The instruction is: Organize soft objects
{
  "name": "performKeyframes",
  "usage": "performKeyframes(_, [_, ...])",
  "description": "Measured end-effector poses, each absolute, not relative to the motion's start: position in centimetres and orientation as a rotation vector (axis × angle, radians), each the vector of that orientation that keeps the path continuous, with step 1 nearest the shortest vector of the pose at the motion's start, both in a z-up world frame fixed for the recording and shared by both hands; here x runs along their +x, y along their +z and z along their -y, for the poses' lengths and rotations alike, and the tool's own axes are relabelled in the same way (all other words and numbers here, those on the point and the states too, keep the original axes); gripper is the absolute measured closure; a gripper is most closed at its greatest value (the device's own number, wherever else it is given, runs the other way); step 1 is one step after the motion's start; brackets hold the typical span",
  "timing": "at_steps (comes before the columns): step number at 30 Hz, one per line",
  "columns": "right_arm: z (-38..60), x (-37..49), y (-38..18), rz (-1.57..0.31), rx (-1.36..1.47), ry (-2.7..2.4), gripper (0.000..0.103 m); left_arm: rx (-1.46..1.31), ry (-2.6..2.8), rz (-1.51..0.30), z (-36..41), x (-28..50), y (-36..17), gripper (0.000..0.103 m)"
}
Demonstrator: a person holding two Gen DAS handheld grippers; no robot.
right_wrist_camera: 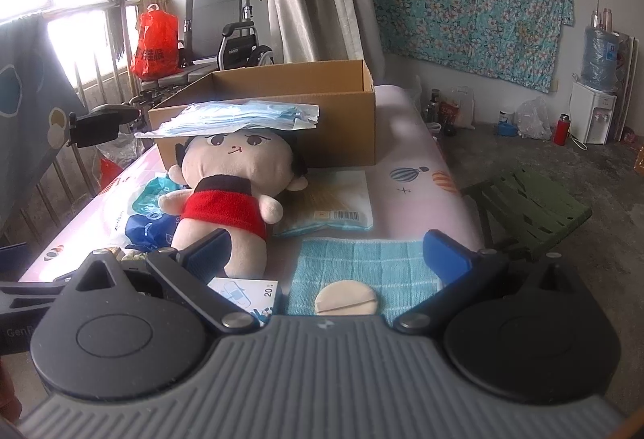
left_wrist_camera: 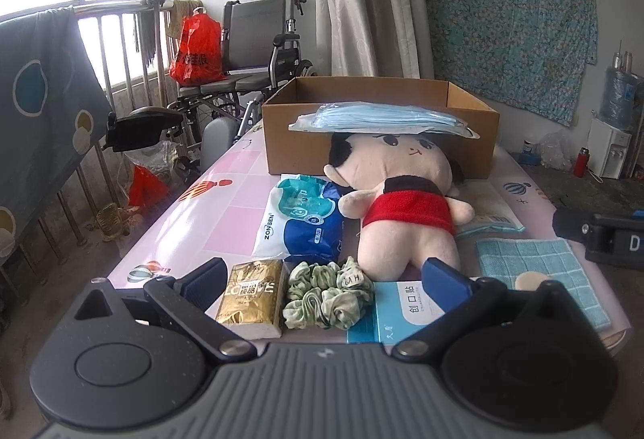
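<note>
A plush doll (left_wrist_camera: 398,197) (right_wrist_camera: 233,189) in a red top lies on the table with its head against a cardboard box (left_wrist_camera: 378,104) (right_wrist_camera: 322,116). A bag of blue face masks (left_wrist_camera: 382,119) (right_wrist_camera: 237,119) rests across its head. Green scrunchies (left_wrist_camera: 328,296), a gold tissue pack (left_wrist_camera: 251,294), a blue-white pouch (left_wrist_camera: 300,221) and a plaster box (left_wrist_camera: 402,312) lie by my open left gripper (left_wrist_camera: 326,278). My open right gripper (right_wrist_camera: 326,249) hangs over a teal cloth (right_wrist_camera: 362,270) (left_wrist_camera: 539,270) bearing a round beige puff (right_wrist_camera: 346,302).
The pink table (left_wrist_camera: 209,221) (right_wrist_camera: 418,141) ends close on the right, where a green stool (right_wrist_camera: 531,205) stands on the floor. A wheelchair (left_wrist_camera: 249,48), a red bag (left_wrist_camera: 197,48) and a railing stand beyond the left edge. A flat packet (right_wrist_camera: 334,205) lies behind the cloth.
</note>
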State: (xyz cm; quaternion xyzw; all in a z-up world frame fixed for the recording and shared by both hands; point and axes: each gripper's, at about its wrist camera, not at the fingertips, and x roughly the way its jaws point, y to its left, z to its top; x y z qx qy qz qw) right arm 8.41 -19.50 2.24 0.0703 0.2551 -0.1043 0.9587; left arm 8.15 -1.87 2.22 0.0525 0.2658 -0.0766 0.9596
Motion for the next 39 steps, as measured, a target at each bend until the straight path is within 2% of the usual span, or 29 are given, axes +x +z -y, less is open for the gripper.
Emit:
performKeyframes(15, [20.3, 12.3, 1.6, -0.542, 0.121, -0.172, 0.001, 0.135, -0.188, -0.522, 2.2, 10.3, 1.4, 0.000])
performKeyframes(39, [20.7, 12.9, 3.7, -0.604, 0.127, -0.009, 0.001, 0.121, -0.220, -0.534, 1.4, 11.1, 1.9, 0.000])
